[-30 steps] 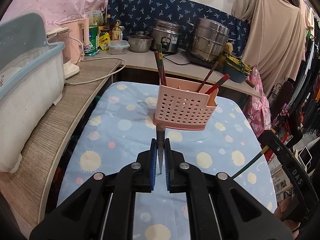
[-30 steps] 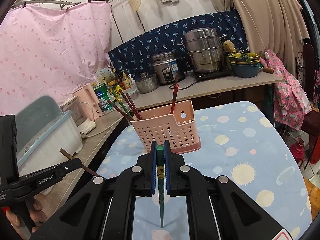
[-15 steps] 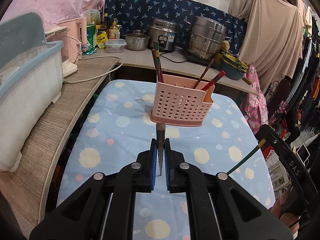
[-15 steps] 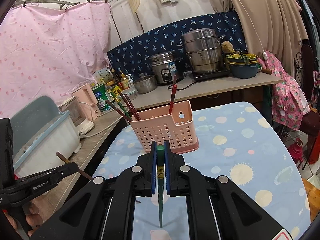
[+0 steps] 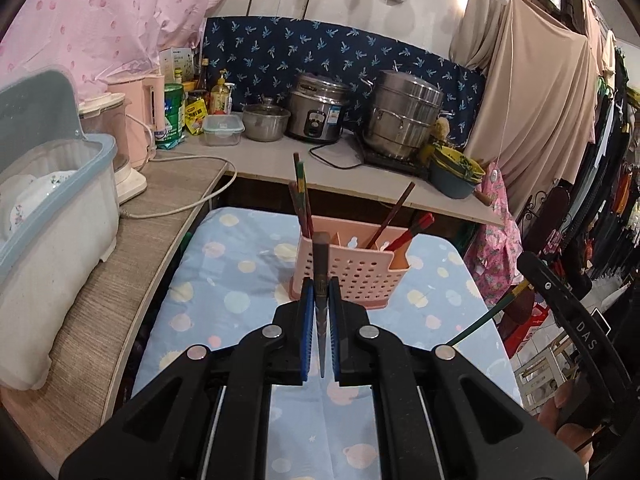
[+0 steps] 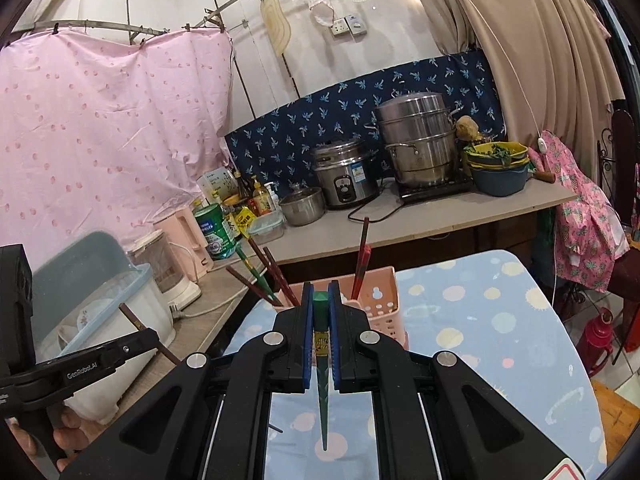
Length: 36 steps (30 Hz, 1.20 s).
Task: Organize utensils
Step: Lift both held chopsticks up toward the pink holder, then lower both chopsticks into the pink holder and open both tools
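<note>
Left wrist view: the left gripper (image 5: pixel 321 322), at lower centre, is clamped on a dark brown wooden chopstick (image 5: pixel 320 276) standing upright just before the pink perforated plastic utensil caddy (image 5: pixel 352 276) at mid-frame. A loose pinch could let it swivel and miss the rim.

Right wrist view: the right gripper (image 6: pixel 321 330) is clamped on a green tapered chopstick (image 6: pixel 321 364), thick end up, caddy (image 6: pixel 382 300) directly behind; both sticks arriving together might clash.
</note>
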Motion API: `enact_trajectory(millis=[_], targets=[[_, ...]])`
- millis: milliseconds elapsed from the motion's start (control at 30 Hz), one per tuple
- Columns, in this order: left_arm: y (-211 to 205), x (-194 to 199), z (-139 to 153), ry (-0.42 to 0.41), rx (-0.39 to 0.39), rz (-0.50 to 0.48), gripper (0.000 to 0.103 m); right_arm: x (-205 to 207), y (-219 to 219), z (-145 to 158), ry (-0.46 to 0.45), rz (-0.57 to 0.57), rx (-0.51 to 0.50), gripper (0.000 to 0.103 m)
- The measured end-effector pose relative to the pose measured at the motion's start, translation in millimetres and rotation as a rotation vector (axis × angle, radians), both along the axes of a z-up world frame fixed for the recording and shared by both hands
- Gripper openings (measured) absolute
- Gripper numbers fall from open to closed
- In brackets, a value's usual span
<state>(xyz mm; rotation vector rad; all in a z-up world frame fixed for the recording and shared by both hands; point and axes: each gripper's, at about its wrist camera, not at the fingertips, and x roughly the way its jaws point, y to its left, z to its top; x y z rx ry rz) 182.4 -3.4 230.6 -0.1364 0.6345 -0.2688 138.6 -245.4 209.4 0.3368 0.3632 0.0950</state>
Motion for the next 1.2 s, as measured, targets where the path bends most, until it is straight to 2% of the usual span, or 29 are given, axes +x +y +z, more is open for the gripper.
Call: enact_trajectory(millis=[367,667,900,1200], targets=[[-12.9,45.3,58.1,-0.123,-0.017,0.034,0.007,51.5,-16.7,57.5,-0.127,-0.029,0.014,0.007],[-23.0,89.1,77.0,-0.194,-0.023,0.058,0.007,105.8,-29.1,83.7,-0.188,-0.06,0.038,0.007],[-31.5,125.5,66.1,-0.188,-0.019,0.065,0.007,149.5,-33.8,71.9,-0.169,-0.071,0.041,0.007],[-35.0,151.3,26.5,-0.116,-0.007,0.056,0.007,183.0,-25.2,27.1,-0.078,-0.048,0.019,0.007]])
